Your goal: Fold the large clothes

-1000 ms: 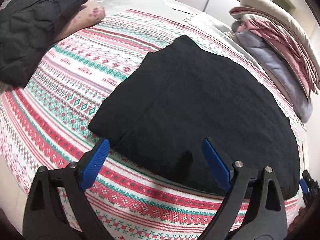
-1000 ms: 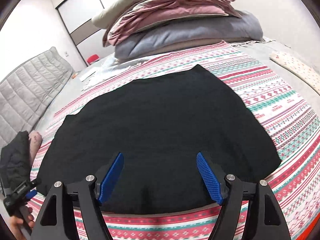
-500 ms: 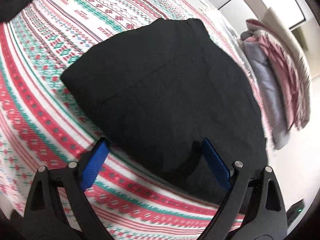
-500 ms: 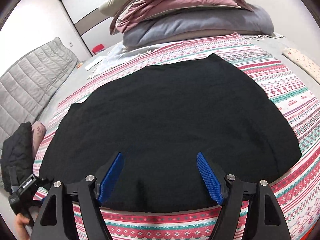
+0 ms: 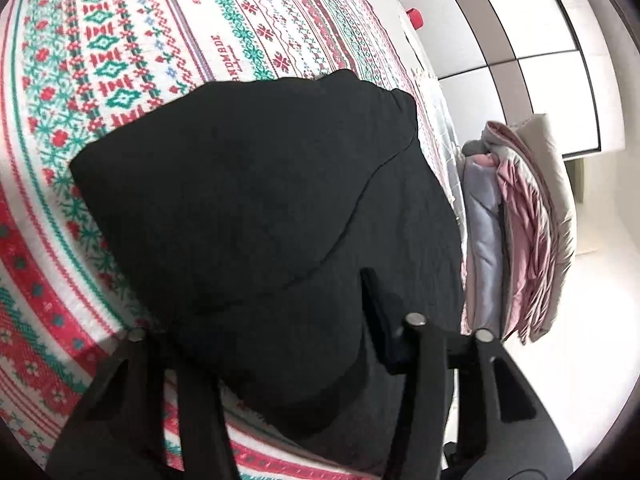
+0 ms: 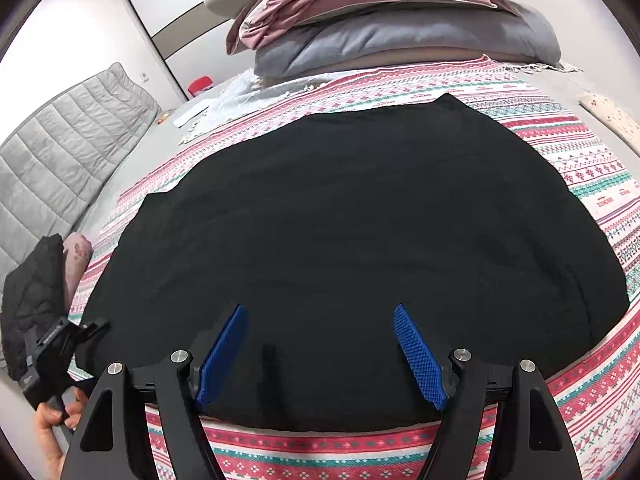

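Observation:
A large black garment lies spread flat on the patterned red, green and white bedspread. My right gripper is open, its blue pads over the garment's near hem, holding nothing. In the left wrist view the garment covers my left gripper; black cloth lies over the fingers and hides the pads, so its state is unclear. The left gripper also shows at the lower left of the right wrist view, at the garment's left corner.
A stack of folded pink, grey and beige bedding sits at the bed's far end. A dark quilted jacket lies at the left. A grey padded headboard and white wardrobe doors stand beyond.
My left gripper has pushed forward into the garment's left corner and tilted; cloth now drapes over its fingers. My right gripper has moved closer to the near hem, still open.

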Motion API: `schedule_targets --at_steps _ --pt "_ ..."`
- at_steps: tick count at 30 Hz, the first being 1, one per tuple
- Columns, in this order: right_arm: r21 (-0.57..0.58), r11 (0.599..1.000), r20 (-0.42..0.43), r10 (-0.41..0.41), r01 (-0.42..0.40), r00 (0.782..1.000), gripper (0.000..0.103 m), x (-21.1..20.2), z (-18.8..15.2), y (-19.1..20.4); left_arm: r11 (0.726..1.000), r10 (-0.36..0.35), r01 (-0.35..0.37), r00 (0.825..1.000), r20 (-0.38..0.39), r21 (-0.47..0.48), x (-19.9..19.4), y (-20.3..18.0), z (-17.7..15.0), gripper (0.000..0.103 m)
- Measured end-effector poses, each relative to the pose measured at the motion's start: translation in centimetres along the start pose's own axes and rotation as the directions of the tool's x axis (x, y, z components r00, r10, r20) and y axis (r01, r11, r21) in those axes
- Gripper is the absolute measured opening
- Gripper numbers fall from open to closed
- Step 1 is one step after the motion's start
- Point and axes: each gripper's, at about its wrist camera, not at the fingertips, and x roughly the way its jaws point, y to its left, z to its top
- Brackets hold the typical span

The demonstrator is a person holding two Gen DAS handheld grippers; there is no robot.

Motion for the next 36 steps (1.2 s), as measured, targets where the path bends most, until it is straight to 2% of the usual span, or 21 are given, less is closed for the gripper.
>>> schedule_targets --at_steps 2,5,7,10,14,16,18,20,22,25,29,32,36 --pt "0.000 1.000 -0.004 0.002 -0.002 1.000 0.078 0.2 0.0 0.3 1.000 -0.006 0.006 1.000 0.026 -0.007 -0.3 -0.4 -0.3 0.033" --pt "0.002 1.000 -0.007 0.006 -0.006 1.000 0.078 0.6 0.0 0.7 0.998 -0.026 0.021 0.996 0.091 0.053 -1.6 -2.3 -1.0 0.026" --pt "0.002 1.000 -0.008 0.018 -0.018 1.000 0.078 0.7 0.0 0.9 0.993 -0.056 0.042 0.990 0.126 0.112 -2.2 -3.8 -1.4 0.024" --pt "-0.018 0.997 -0.007 0.078 -0.079 0.997 0.077 0.8 0.0 1.8 0.974 -0.117 0.080 0.979 0.166 0.211 -3.4 -6.1 -2.2 0.023" --pt "-0.078 0.984 -0.037 0.160 -0.163 0.986 0.074 1.4 -0.3 3.9 0.929 -0.194 0.117 0.962 0.194 0.351 -4.8 -8.9 -3.5 0.022" --pt "-0.115 0.975 -0.079 0.181 -0.189 0.980 0.055 2.5 -0.6 4.9 0.889 -0.237 0.132 0.952 0.194 0.438 -5.5 -10.4 -4.4 0.022" --pt "-0.127 0.970 -0.151 0.187 -0.207 0.971 0.051 4.5 -1.1 5.6 0.843 -0.277 0.149 0.944 0.179 0.518 -6.0 -11.7 -5.4 0.022" --pt "-0.154 0.970 -0.178 0.160 -0.189 0.971 0.051 6.0 -1.3 6.0 0.798 -0.307 0.160 0.938 0.163 0.581 -6.3 -12.7 -6.4 0.022" --pt "-0.156 0.966 -0.195 0.176 -0.207 0.965 0.051 6.4 -1.0 5.9 0.750 -0.334 0.173 0.932 0.140 0.638 -6.5 -14.0 -7.5 0.022" --pt "-0.172 0.955 -0.224 0.201 -0.242 0.954 0.051 6.7 -0.7 5.6 0.701 -0.361 0.198 0.927 0.102 0.685 -6.3 -15.6 -9.0 0.022" --pt "-0.118 0.935 -0.236 0.302 -0.335 0.924 0.053 6.3 0.2 4.0 0.632 -0.363 0.187 0.929 0.074 0.752 -5.6 -18.0 -11.4 0.022" --pt "-0.067 0.925 -0.233 0.351 -0.375 0.907 0.053 4.9 1.2 2.4 0.568 -0.353 0.182 0.935 0.038 0.803 -4.6 -20.0 -13.4 0.022" --pt "0.001 0.939 -0.139 0.340 -0.344 0.930 0.059 2.5 2.7 -1.5 0.464 -0.316 0.190 0.948 -0.039 0.866 -2.3 -22.3 -16.5 0.022"
